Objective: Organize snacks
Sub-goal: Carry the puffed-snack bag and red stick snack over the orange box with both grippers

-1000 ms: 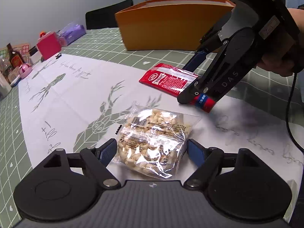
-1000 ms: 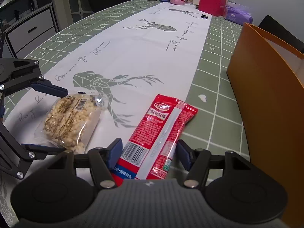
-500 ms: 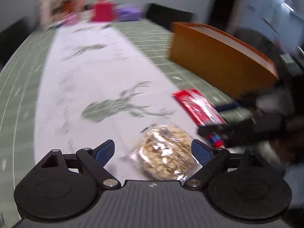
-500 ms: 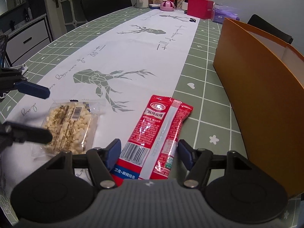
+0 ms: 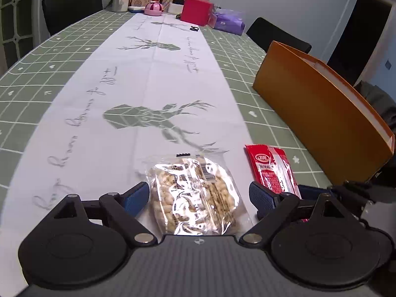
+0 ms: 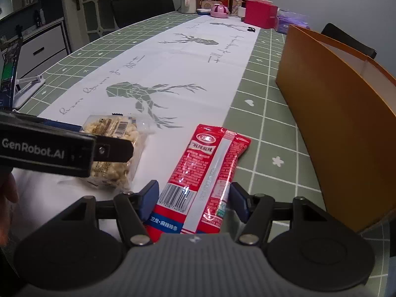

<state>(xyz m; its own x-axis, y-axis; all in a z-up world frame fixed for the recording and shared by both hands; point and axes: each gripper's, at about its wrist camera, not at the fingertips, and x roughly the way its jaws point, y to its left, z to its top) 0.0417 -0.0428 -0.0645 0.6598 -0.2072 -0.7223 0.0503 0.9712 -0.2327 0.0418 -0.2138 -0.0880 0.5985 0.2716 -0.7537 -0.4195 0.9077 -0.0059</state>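
Note:
A clear bag of pale nuts (image 5: 193,195) lies on the white runner between the fingers of my left gripper (image 5: 199,198). Its jaws stand wide open, with the pads clear of the bag. A red snack packet (image 6: 205,170) lies flat on the green cloth between the fingers of my right gripper (image 6: 194,198). Those jaws are closing, the pads near the packet's edges but not pressing it. The right wrist view shows the left gripper's black body (image 6: 49,151) over the nut bag (image 6: 113,133). An open orange box (image 6: 334,113) stands right of the packet.
The orange box (image 5: 321,113) runs along the table's right side. Bottles, a pink box (image 5: 196,11) and a purple bag (image 5: 229,22) crowd the far end. Black chairs stand around the table. A phone on a stand (image 6: 10,74) is at the left edge.
My left gripper has rolled and swung round, and now faces down the table beside the right one, its jaws a little wider. My right gripper has shifted slightly over the red packet.

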